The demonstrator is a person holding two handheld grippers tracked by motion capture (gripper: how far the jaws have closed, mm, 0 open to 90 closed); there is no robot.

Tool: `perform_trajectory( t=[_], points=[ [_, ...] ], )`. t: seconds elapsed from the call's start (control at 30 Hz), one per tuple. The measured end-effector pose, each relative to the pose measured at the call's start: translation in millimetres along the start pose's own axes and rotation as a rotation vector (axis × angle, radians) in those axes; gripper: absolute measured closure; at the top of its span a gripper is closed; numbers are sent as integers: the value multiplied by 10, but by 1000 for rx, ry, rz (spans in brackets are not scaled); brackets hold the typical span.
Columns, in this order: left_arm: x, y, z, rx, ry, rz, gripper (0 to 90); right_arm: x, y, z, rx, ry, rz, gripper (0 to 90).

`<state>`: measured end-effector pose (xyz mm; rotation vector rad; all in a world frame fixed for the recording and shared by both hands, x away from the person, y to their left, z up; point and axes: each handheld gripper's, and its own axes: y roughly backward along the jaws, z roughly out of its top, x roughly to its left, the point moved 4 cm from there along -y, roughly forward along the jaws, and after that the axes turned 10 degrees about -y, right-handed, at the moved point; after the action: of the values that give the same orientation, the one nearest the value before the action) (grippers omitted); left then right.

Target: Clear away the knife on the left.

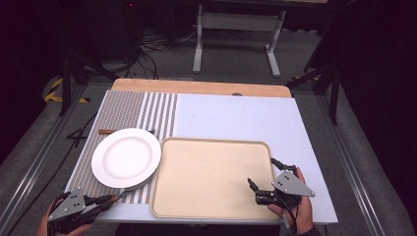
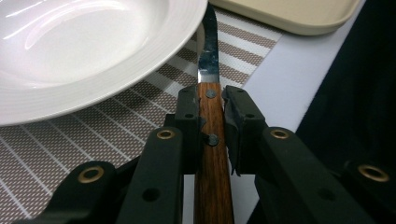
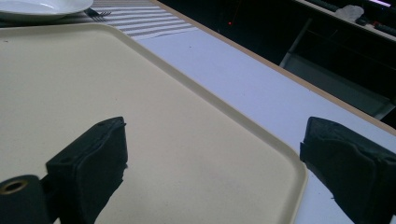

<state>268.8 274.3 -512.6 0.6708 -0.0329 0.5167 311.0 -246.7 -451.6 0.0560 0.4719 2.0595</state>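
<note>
A knife with a wooden handle [image 2: 212, 140] and a steel blade [image 2: 208, 51] lies low over the striped placemat [image 2: 70, 140]. My left gripper [image 2: 212, 102] is shut on the handle just behind the blade. The blade tip reaches under the rim of the white plate [image 2: 70, 46]. From above, the left gripper [image 1: 105, 201] sits at the table's near left corner, the knife [image 1: 125, 192] pointing toward the plate [image 1: 126, 157]. My right gripper [image 1: 261, 170] stands open over the near right corner of the beige tray [image 1: 211, 177], nothing between its fingers [image 3: 93, 154].
A fork [image 1: 105, 131] with a wooden handle lies on the placemat [image 1: 133, 108] just behind the plate; its tines [image 3: 96, 15] show past the tray [image 3: 140, 93]. White tabletop [image 1: 236, 115] stretches behind the tray. A table frame [image 1: 236, 29] stands on the floor beyond.
</note>
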Motion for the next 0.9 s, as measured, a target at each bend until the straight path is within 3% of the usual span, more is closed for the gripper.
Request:
perform_trajectory(
  t=[0.27, 0.43, 0.53, 0.9],
  points=[
    [-31, 0, 35, -43, -11, -19, 772, -5, 14, 11, -2, 0, -2, 79],
    [-58, 17, 85, -68, -18, 14, 772, 4, 3, 11, -2, 2, 5, 79],
    [-55, 20, 113, -92, -10, 11, 772, 10, 2, 8, 0, 3, 6, 78],
    [-17, -114, 400, -135, -5, 43, 772, 11, 17, 19, -11, -3, 14, 78]
  ],
)
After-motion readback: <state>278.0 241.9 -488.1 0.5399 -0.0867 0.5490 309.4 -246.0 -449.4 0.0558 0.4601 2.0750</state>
